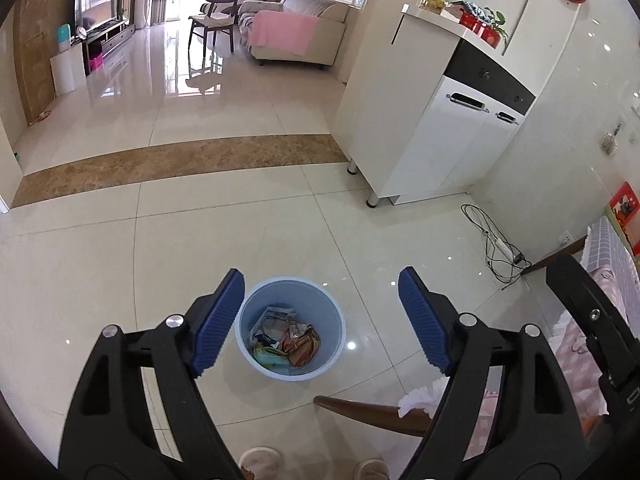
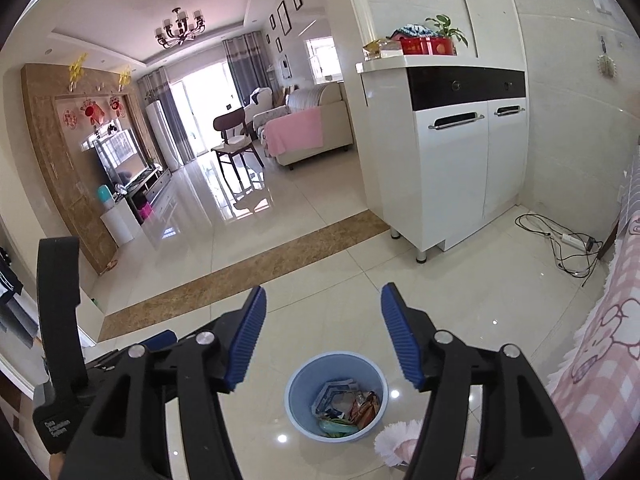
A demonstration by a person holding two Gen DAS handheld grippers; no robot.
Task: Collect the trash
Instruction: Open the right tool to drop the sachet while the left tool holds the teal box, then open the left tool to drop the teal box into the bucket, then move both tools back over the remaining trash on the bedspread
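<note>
A light blue waste bin (image 1: 320,304) stands on the tiled floor, holding several crumpled wrappers and packets (image 1: 286,336). My left gripper (image 1: 320,280) hangs above the bin, open wide, with nothing between its blue pads (image 1: 218,328). The right wrist view looks down on the same bin (image 2: 302,384) and its trash (image 2: 346,404). My right gripper (image 2: 323,292) is also open and empty, higher up and a little back from the bin. Each view catches the other gripper's black body at its edge.
A white cabinet (image 1: 440,140) on metal legs stands right of the bin. A power strip with tangled cables (image 1: 500,244) lies by the wall. A wooden table edge (image 1: 368,412) with a pink chequered cloth (image 2: 600,340) is near right. A person's slippers (image 1: 260,460) show below.
</note>
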